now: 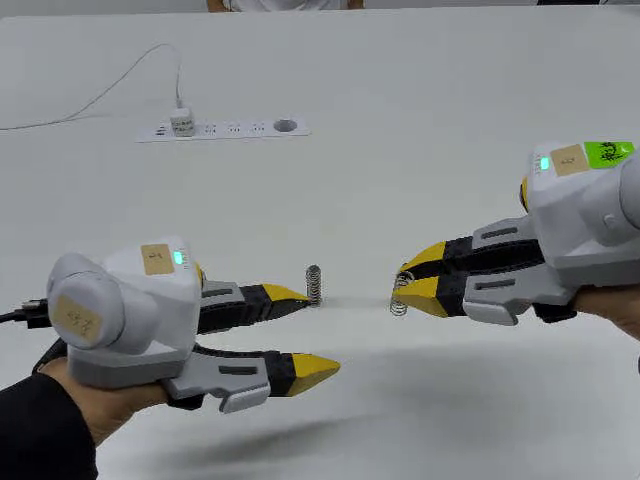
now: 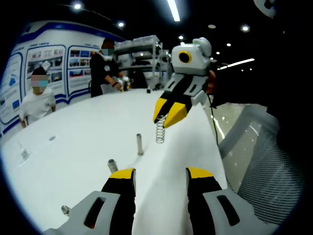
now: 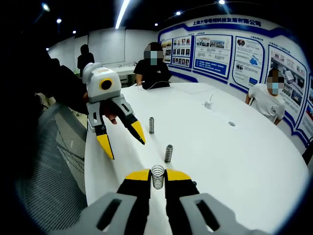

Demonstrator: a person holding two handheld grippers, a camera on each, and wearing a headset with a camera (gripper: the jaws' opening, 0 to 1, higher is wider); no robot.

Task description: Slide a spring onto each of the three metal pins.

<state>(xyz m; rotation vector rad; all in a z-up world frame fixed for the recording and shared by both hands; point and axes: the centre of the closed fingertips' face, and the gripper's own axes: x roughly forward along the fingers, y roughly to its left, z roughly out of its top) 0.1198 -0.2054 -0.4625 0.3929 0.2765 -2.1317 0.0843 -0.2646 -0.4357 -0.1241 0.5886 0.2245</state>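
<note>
Right gripper (image 1: pixel 403 285) clamps an upright spring (image 3: pixel 157 175); the nearest pin (image 1: pixel 314 285) stands just ahead, toward the open, empty left gripper (image 1: pixel 320 333).

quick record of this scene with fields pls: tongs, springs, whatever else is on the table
left tongs: open, nothing between them
right tongs: shut on a spring, gripped at the tips
standing spring: upright on the white table, between the two tongs in the head view
pin inside the held spring: cannot tell
also on table: power strip, far side
</note>
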